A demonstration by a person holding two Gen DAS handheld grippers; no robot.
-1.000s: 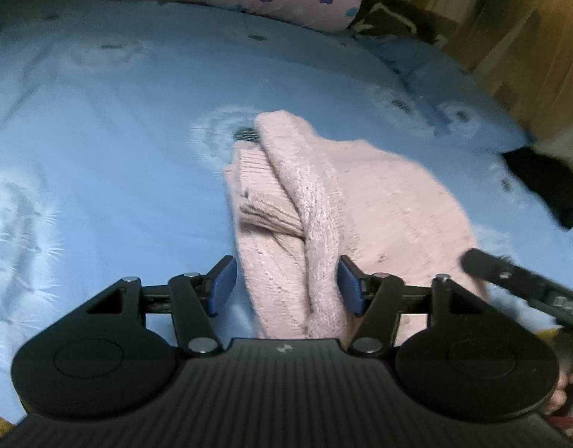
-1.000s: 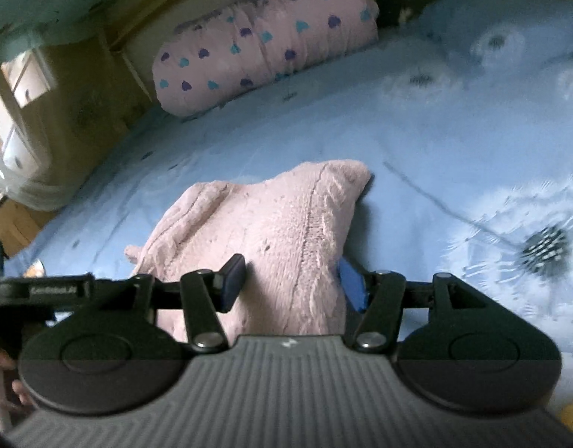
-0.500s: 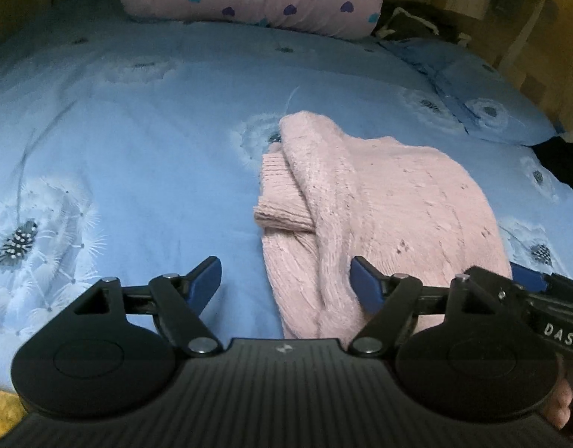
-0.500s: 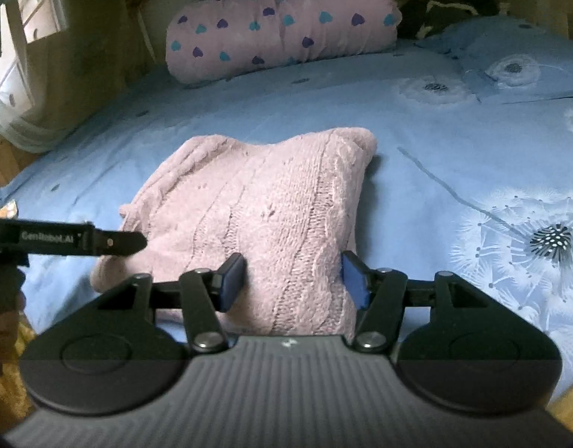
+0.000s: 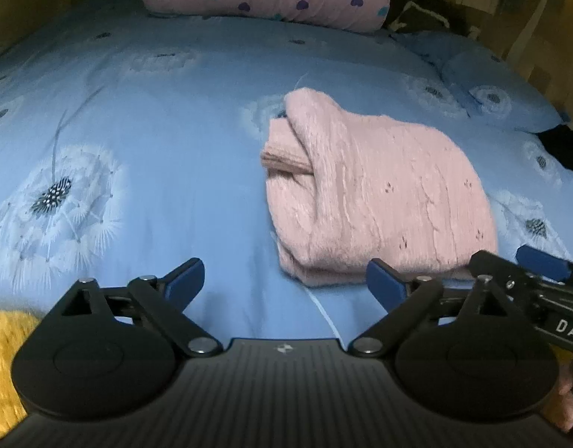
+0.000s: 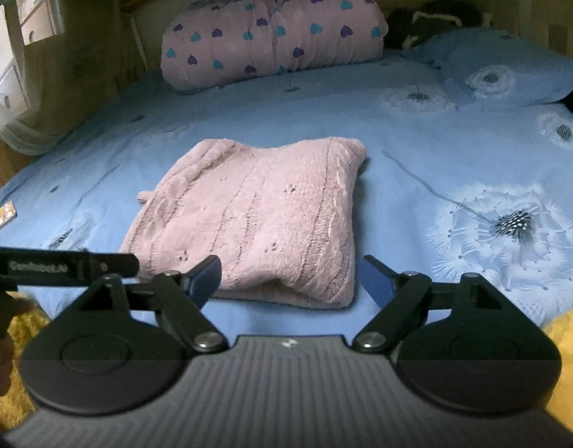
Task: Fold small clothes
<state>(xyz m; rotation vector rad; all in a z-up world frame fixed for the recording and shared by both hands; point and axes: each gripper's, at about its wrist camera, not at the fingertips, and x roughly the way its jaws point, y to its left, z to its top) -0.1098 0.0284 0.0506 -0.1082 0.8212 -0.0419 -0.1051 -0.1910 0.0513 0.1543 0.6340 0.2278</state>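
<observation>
The left gripper (image 5: 284,282) has its blue fingers (image 5: 183,280) spread wide and holding nothing; only blue bed sheet shows between them. The right gripper (image 6: 290,280) is likewise released, its fingers (image 6: 206,274) apart and empty, with the near edge of the sweater just beyond the gap.

The pink knitted sweater (image 6: 256,220) lies folded into a compact, roughly rectangular bundle on the bed (image 5: 155,130), just ahead of both grippers and touching neither. In the left view a ribbed cuff or hem (image 5: 284,153) pokes out from under the top fold on the bundle's left side.

The knit looks thick, soft and light, so it will likely sag and stretch if lifted by one point. It should not slip, since the fuzzy yarn offers good grip. A sensible hold would be both near corners at once, pinching through all layers so the fold stays together.

Farther off, a pink pillow with hearts (image 6: 271,41) rests at the head of the bed, and a blue pillow (image 6: 507,67) lies to its right. Yellow fabric (image 5: 2,354) shows at the near edge.
</observation>
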